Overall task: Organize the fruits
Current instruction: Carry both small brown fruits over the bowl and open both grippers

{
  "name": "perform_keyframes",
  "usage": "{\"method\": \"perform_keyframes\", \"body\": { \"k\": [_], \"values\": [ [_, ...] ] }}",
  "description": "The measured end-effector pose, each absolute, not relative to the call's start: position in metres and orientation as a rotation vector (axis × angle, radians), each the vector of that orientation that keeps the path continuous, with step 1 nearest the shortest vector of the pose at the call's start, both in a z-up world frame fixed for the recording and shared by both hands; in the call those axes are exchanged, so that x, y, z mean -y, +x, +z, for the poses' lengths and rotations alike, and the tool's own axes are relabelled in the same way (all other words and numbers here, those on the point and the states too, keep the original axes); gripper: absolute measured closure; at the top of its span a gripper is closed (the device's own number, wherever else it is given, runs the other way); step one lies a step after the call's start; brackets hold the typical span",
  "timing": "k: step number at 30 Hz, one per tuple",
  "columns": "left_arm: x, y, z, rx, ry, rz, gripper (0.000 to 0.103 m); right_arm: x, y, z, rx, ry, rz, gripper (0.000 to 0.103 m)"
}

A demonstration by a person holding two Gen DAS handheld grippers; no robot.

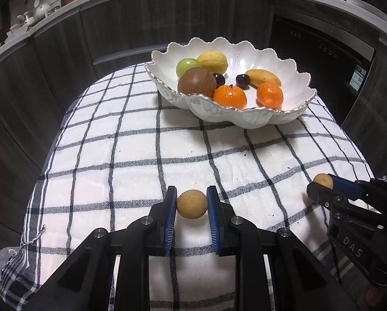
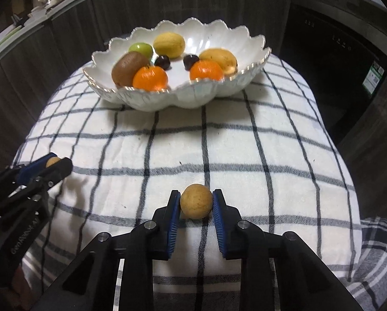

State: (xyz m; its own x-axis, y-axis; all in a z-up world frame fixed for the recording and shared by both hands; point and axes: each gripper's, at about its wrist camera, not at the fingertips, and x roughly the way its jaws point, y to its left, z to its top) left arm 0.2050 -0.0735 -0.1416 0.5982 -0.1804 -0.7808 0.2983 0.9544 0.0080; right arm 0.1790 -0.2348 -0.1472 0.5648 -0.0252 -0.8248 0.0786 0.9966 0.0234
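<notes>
A white scalloped bowl [image 1: 250, 119] stands at the far side of the checked cloth and also shows in the right wrist view [image 2: 193, 96]. It holds a kiwi [image 1: 196, 82], a lemon [image 1: 212, 59], a green fruit [image 1: 187, 66], two oranges [image 1: 230, 96], two dark cherries [image 1: 243, 80] and a banana [image 1: 263, 77]. My left gripper [image 1: 192, 203] is shut on a small tan round fruit [image 1: 192, 204] near the cloth's front. My right gripper [image 2: 196, 202] is shut on another small tan round fruit [image 2: 196, 201]. The right gripper also shows in the left wrist view [image 1: 320, 185].
The black-and-white checked cloth [image 1: 131, 160] covers a rounded table. Dark wooden cabinets [image 1: 141, 26] curve behind it, with a counter of crockery [image 1: 35, 13] at top left and a dark appliance [image 1: 317, 59] at right.
</notes>
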Motion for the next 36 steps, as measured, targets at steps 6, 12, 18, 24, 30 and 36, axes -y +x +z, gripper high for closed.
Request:
{"method": "perform_keyframes", "body": {
  "k": [6,12,18,24,30,36],
  "values": [
    [0.079,0.211,-0.125,-0.862,0.125,-0.296,0.079,0.236,0.183,-0.120,-0.916,0.072,-0.041,0.077],
    [0.090,0.232,-0.099,-0.814,0.115,-0.313,0.079,0.244,0.200,-0.096,-0.867,0.073,-0.039,0.077],
    [0.106,0.262,-0.077,-0.770,0.129,-0.337,0.079,0.257,0.229,-0.076,-0.819,0.057,-0.052,0.077],
    [0.125,0.300,-0.075,-0.776,0.143,-0.359,0.079,0.271,0.264,-0.067,-0.796,0.040,-0.080,0.077],
    [0.144,0.336,-0.083,-0.803,0.150,-0.382,0.079,0.282,0.296,-0.071,-0.820,0.026,-0.091,0.077],
    [0.163,0.365,-0.091,-0.827,0.168,-0.410,0.079,0.297,0.323,-0.077,-0.850,0.030,-0.104,0.077]
  ]
}}
